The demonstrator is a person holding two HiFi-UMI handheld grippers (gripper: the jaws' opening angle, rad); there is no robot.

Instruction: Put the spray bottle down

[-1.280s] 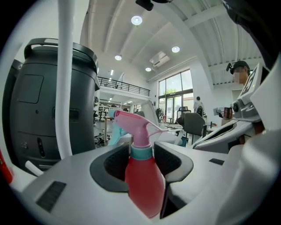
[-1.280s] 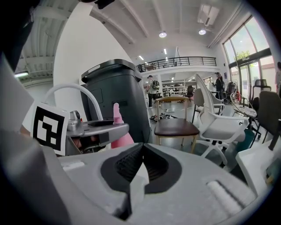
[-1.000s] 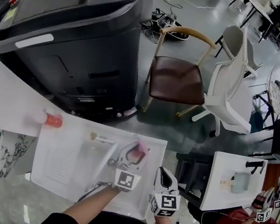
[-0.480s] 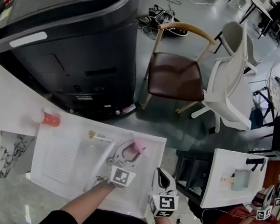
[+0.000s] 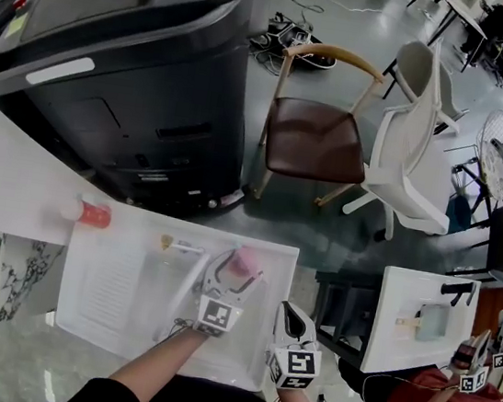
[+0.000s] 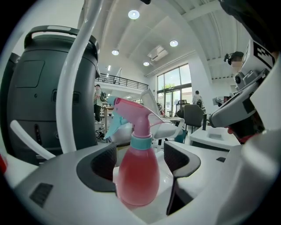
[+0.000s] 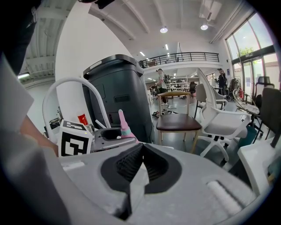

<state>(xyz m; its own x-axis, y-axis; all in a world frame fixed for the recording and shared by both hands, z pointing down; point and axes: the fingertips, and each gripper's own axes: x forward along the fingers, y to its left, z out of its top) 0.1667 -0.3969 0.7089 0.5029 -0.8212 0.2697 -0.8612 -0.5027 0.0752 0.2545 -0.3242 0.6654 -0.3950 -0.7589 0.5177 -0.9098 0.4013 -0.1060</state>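
Left tool (image 6: 141,161) jaws just opened; pads seen clear of pink translucent plastic spray bottle (image 6: 137,176), stood upright near white surface's (image 5: 109,289) far right corner. Put-down judged complete. Right tool (image 7: 141,165) closed, empty.

A big dark grey machine (image 5: 131,67) stands on the floor; just right of it is a wooden chair with a brown seat (image 5: 315,141), then a white chair (image 5: 415,163); beyond it lie cables (image 5: 293,34); before it are the white surface (image 5: 112,301) and a red-and-white tube (image 5: 87,212).
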